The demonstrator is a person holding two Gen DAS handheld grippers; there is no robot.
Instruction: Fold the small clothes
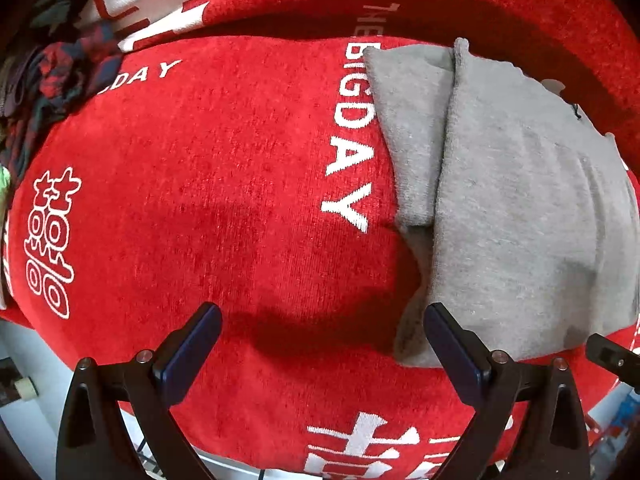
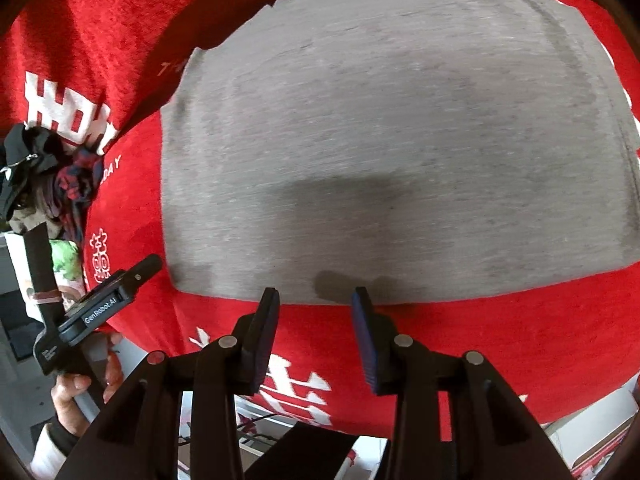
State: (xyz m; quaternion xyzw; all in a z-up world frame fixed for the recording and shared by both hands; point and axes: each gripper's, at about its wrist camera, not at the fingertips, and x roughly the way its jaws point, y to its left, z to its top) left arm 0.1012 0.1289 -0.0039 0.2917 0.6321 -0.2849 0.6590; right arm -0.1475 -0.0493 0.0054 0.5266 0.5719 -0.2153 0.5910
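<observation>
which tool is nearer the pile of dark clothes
Left. The left tool hangs over the red cloth, closer to the dark clothes; the right tool sits beyond the grey garment.

Red plush cloth (image 1: 168, 184) with white lettering covers the tabletop. Heap of dark and plaid clothes (image 1: 60, 76) at far left. Light-coloured floor (image 2: 16, 360) below the edge.

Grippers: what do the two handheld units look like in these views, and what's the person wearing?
Both are black plastic, each tool with two flat dark-blue pads and round silver pivot pins: left gripper, right gripper. From the right wrist view, the left unit's body bears a white "GenRobot.AI" label. The hand on its black handle shows a dark cuff over a white sleeve.
</observation>
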